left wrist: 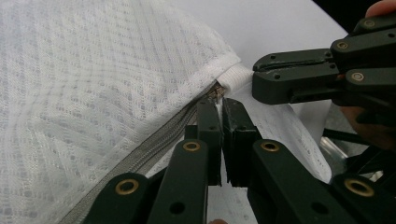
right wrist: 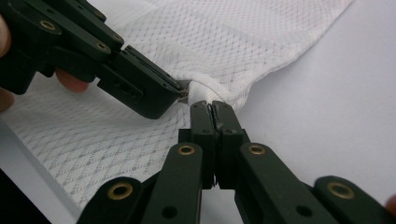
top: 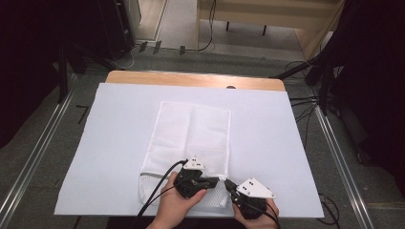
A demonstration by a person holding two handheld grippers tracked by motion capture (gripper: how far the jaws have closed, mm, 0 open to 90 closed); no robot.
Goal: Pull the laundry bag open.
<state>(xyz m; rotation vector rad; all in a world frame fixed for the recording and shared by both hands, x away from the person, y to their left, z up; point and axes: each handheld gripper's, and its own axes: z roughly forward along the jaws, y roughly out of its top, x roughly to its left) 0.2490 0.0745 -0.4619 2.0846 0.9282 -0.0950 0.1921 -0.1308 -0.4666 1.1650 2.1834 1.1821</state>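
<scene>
At the near right corner of the white mesh bag [top: 191, 143], both grippers are crowded right in together. The bag lies flat on a white sheet [top: 267, 143] that covers most of the table [top: 191, 78], and it sits a bit left of the sheet's middle, its long side running away from the person. The left gripper [left wrist: 220, 103] comes at the bag's near edge and its jaws are clenched together right at the zipper pull [left wrist: 215, 93], where the grey zipper [left wrist: 154, 147] ends; the metal bit is pinched at the jaw tips as far as I can see. The right gripper [right wrist: 213, 106] is squeezed tight on the thick white fabric tab [right wrist: 208, 88] at that same corner, just beside the pull, so the two sets of jaw tips are almost touching. In the high view the left hand [top: 179, 202] and right hand [top: 253, 212] sit at the near edge of the sheet, close to the table's front edge, so not much room behind them. Loads of bare sheet to the right of the bag and beyond its far end, and a wide strip to its left too. The bag's far edge stops short of the sheet's far edge, where a strip of bare wood shows.
</scene>
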